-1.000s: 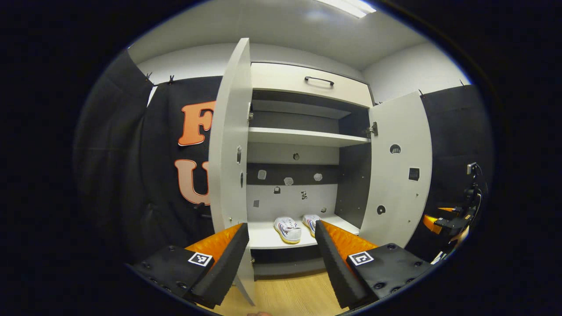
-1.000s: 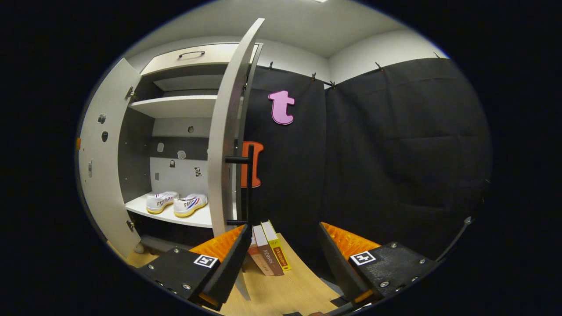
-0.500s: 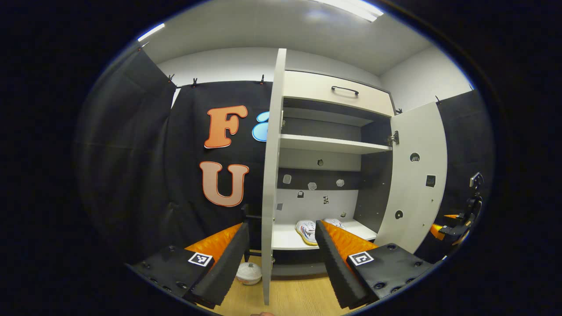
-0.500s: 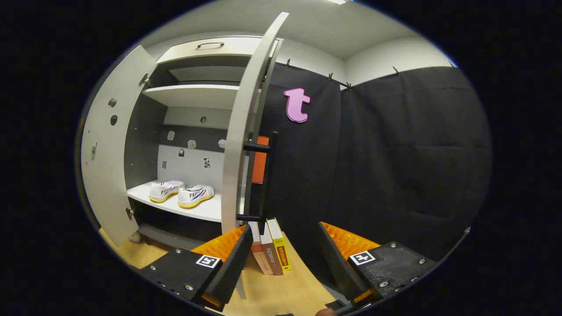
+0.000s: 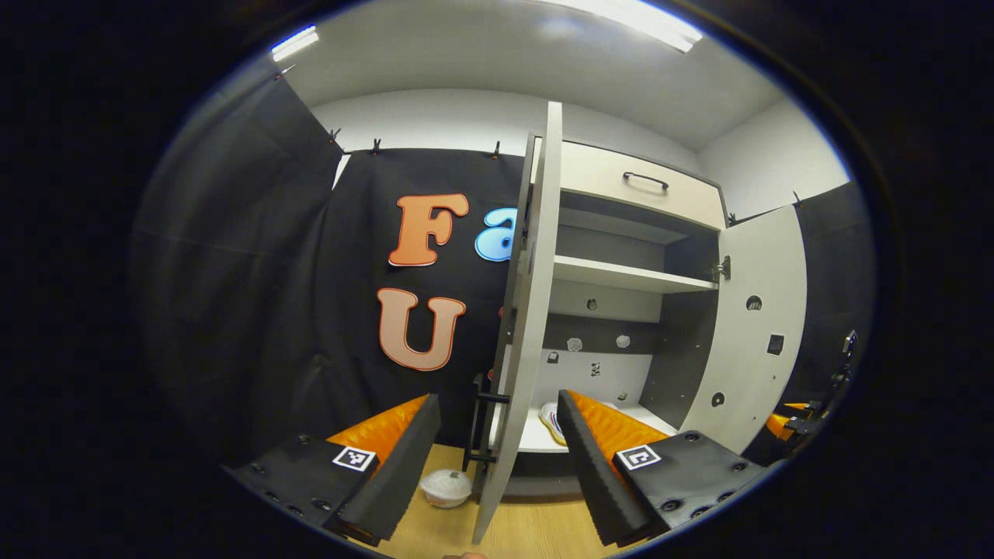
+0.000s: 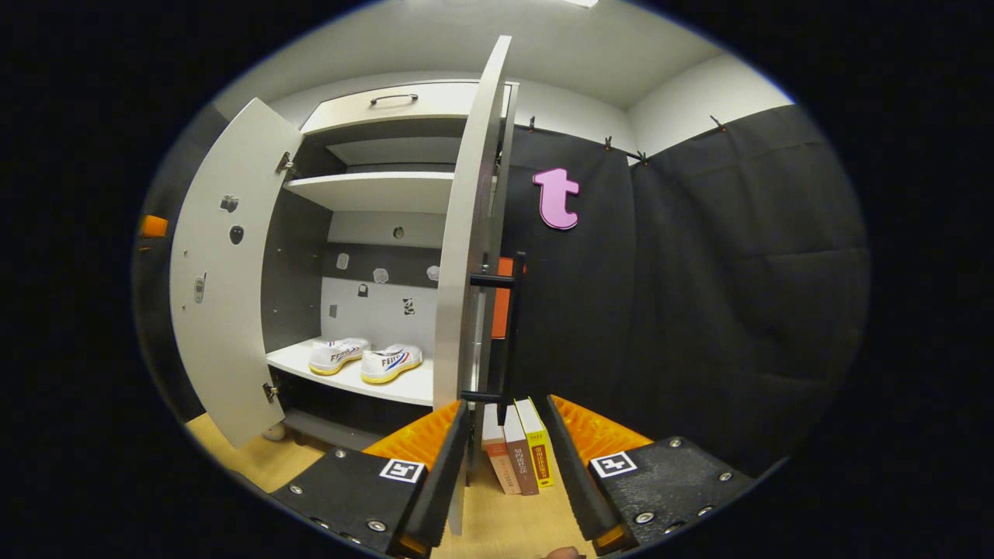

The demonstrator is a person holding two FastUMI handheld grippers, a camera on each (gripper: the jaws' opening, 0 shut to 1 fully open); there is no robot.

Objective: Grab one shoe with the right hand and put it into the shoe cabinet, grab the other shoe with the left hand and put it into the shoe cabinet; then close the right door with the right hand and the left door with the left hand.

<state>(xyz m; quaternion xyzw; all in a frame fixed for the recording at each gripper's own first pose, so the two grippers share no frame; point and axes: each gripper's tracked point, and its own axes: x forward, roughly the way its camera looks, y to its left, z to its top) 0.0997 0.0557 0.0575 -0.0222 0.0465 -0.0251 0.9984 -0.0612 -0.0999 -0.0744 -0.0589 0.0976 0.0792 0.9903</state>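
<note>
Both tongs are held apart and empty, the right tongs (image 6: 505,466) near the right door (image 6: 466,256) and the left tongs (image 5: 497,458) near the left door (image 5: 528,310), and the shoes (image 6: 365,361) on the shelf (image 6: 404,386) could be bumped if a door is swung too hard.

In the left gripper view, the left gripper (image 5: 497,458) fills the lower centre of the frame, its two fingers spread wide apart and holding nothing. In the right gripper view, the right gripper (image 6: 505,466) sits at the bottom centre, its fingers parted by a narrower gap (also holding nothing), tilted slightly toward the lower left.
</note>
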